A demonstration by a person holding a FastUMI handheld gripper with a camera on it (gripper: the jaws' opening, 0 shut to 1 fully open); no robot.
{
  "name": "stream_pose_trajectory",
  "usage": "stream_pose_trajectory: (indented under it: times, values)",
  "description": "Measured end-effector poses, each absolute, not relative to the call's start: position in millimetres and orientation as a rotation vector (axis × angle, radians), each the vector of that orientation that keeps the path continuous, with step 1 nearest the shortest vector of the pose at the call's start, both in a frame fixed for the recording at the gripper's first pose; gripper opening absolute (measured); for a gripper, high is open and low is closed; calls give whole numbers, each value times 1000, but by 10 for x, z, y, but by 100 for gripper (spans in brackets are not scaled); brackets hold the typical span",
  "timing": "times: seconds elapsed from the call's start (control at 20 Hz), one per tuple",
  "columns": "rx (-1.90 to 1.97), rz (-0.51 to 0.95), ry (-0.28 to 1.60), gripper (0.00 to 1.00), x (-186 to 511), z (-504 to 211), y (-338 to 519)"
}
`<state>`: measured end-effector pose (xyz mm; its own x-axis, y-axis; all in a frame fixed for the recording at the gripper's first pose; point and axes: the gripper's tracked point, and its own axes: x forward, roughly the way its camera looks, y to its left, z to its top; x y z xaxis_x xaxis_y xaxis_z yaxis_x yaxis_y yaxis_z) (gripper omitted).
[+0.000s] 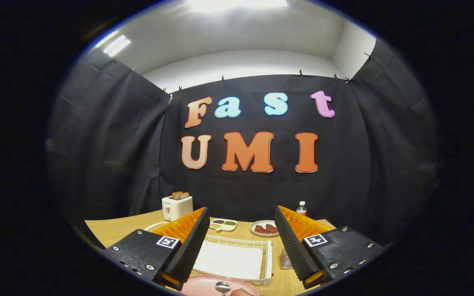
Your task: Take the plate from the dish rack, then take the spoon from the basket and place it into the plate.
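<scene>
Table (109,230) wide, rack (233,259) sits dead centre between fingers, looks empty now. Gripper (241,246) jaws spread wide, holding nothing. Toaster (176,207) at 10 o'clock beyond fingers, meat dish (263,228) and bottle (301,208) around 1. Basket (285,260) just right of rack. Plate (204,285) at 6 o'clock, spoon (222,287) already lying in it. Looks like final step done, guessing next move just backing off clean without nudging plate.

- The claw (241,242) hangs wide open above a wooden surface (113,230), gripping nothing.
- A pink plate (204,286) lies nearest, between the fingers, with a metal spoon (222,287) on it.
- Just beyond sits a white dish rack (237,257); a wire basket (285,260) stands beside it.
- Farther back: a white toaster (176,206) holding bread, a sauce dish (223,224), a plate of meat (264,228) and a bottle (301,208).
</scene>
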<state>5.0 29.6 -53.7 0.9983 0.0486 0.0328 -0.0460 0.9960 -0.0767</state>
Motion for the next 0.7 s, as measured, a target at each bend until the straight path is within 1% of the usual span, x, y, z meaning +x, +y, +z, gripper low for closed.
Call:
stream_pose_trajectory:
  times: [0.4,0.7]
  values:
    - [-9,17,-6,94,50,-543,125]
    - [-35,11,-52,94,6,-415,86]
